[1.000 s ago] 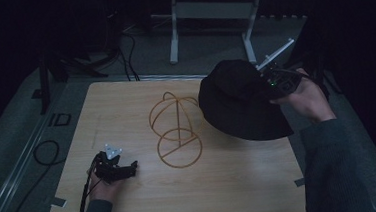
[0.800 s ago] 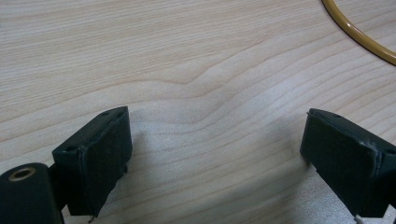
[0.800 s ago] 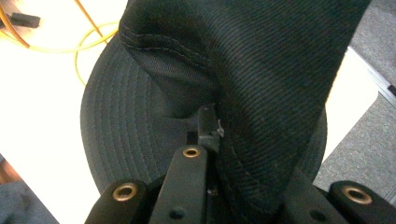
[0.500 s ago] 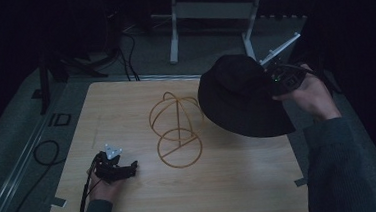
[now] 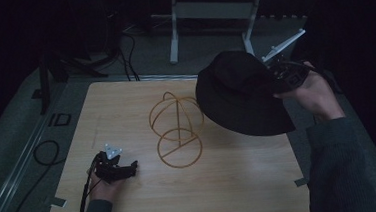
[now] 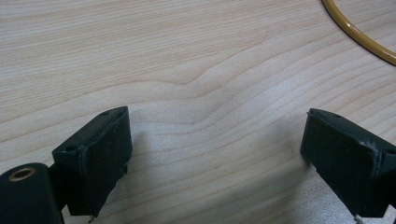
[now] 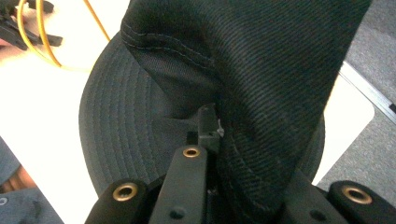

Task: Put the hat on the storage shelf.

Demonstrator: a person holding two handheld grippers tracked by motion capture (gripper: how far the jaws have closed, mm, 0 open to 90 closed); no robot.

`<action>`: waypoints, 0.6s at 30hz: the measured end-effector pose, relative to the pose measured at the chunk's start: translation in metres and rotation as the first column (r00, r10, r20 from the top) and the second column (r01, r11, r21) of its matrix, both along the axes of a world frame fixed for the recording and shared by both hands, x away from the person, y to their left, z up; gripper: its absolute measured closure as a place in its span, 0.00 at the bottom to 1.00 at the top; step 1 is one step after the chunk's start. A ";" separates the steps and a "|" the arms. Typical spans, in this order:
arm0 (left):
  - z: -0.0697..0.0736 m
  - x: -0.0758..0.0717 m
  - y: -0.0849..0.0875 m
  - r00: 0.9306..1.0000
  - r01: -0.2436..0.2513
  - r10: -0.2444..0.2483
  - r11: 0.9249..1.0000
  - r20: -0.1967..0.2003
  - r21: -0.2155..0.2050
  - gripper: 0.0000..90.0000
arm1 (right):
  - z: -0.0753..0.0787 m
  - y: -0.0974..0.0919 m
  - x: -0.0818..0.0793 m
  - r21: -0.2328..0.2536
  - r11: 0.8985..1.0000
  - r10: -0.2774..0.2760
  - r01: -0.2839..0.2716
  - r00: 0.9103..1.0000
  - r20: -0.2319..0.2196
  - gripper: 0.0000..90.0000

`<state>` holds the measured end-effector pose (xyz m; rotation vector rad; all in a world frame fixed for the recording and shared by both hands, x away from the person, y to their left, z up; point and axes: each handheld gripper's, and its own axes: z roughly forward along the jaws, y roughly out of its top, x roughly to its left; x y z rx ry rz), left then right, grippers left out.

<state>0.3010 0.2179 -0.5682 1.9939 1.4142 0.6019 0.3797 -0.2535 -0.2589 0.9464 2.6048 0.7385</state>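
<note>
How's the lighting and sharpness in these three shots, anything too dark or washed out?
High view: dim, with the surroundings nearly black; the black hat loses detail, while the table and gold wire stand stay readable. Left gripper view: bright, crisp wood grain, soft shadows beside the jaws. Right gripper view: hat stitching sharp, tabletop blown out white.

Left claw [image 5: 130, 166]: held low at the near-left of the surface [image 5: 126, 105], jaws spread wide apart with nothing between them, pointing right. Left hand [image 5: 103, 184] grips it from behind, forearm entering from the bottom edge. Right claw [image 5: 278, 75]: raised above the far-right edge, jaws clamped on the hat [image 5: 240, 95]. Right hand [image 5: 313, 94] holds it, sleeved forearm rising from the lower right.
</note>
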 end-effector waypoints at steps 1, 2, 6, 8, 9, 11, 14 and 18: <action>0.000 0.000 0.000 1.000 0.000 0.000 1.000 0.000 0.000 0.10 | 0.001 0.000 0.000 0.003 1.000 0.001 -0.001 1.000 0.002 0.98; 0.000 0.000 0.000 1.000 0.000 0.000 1.000 0.000 0.000 0.10 | 0.002 0.000 -0.001 0.006 1.000 0.004 -0.004 1.000 0.004 0.98; 0.000 0.000 0.000 1.000 0.000 0.000 1.000 0.000 0.000 0.10 | 0.005 0.001 -0.002 0.014 1.000 0.009 -0.009 1.000 0.010 0.98; 0.000 0.000 0.000 1.000 0.001 -0.001 1.000 0.000 0.000 0.10 | 0.006 0.000 -0.003 0.018 1.000 0.010 -0.010 1.000 0.014 0.98; 0.000 0.000 0.000 1.000 0.000 0.000 1.000 0.000 0.000 0.10 | 0.007 0.000 -0.003 0.023 1.000 0.013 -0.013 1.000 0.016 0.98; 0.000 0.000 0.000 1.000 0.001 -0.001 1.000 0.000 0.000 0.10 | 0.008 0.000 -0.003 0.029 0.999 0.016 -0.017 1.000 0.019 0.98; 0.000 0.000 0.000 1.000 0.000 0.000 1.000 0.000 -0.001 0.10 | 0.009 0.001 -0.004 0.027 0.999 0.021 -0.021 1.000 0.023 0.98; 0.000 0.000 0.000 1.000 0.000 0.000 1.000 0.000 -0.001 0.10 | 0.011 0.002 -0.005 0.039 0.999 0.023 -0.024 0.999 0.027 0.98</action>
